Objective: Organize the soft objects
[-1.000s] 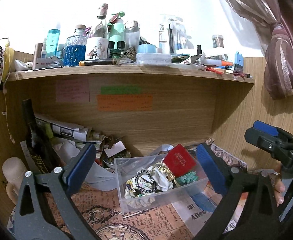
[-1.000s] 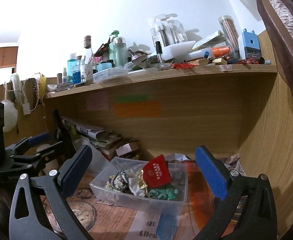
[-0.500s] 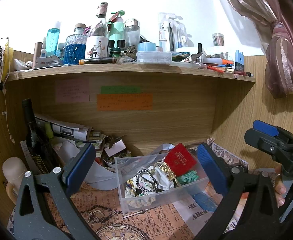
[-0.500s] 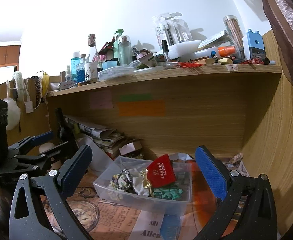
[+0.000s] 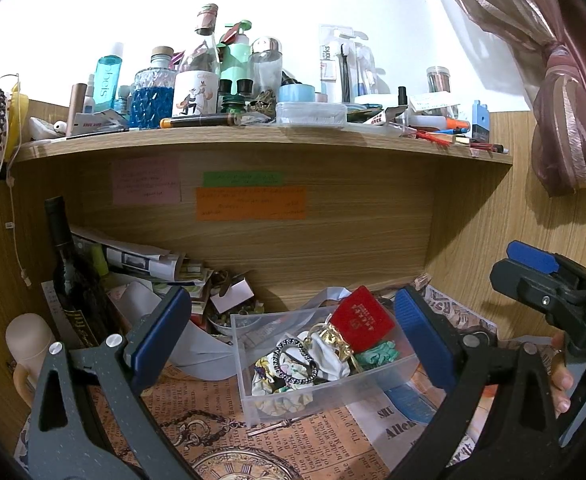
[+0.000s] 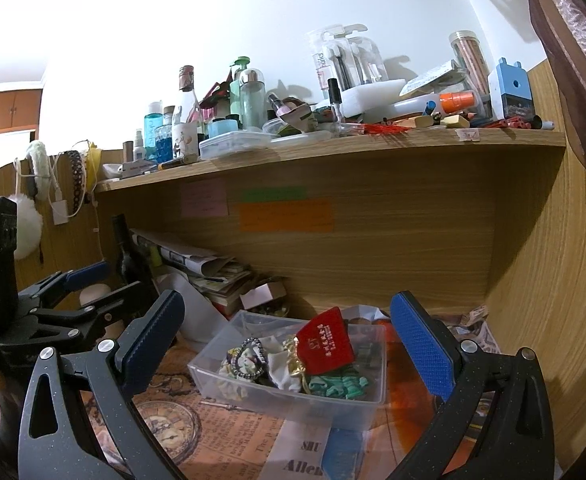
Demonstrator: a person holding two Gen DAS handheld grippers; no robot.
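Left wrist view: both my grippers spread wide and empty above a clear bin of soft things.

My left gripper [image 5: 289, 332] and right gripper [image 6: 285, 340] frame the clear plastic bin [image 5: 333, 384] at 12 o'clock, resting on newsprint paper [image 5: 213, 420]. Inside lie crumpled scrunchies [image 5: 293, 364], teal fabric [image 5: 377, 356] and a red pouch [image 5: 361, 318] propped at 1 o'clock. Beyond, a cluttered wooden shelf [image 5: 253, 136].

The left gripper [image 5: 289, 336], its blue-padded jaws spread wide and empty, frames a clear rectangular plastic bin [image 5: 333, 390] standing on newspaper-print paper [image 5: 317, 440]. The bin holds a red card [image 5: 363, 318], a beaded black-and-white hair tie [image 5: 295, 360], white fabric [image 5: 327, 356] and a teal scrunchie [image 5: 377, 356]. The right gripper [image 5: 553, 292] is at the right edge, near the wooden side panel [image 5: 493, 232].
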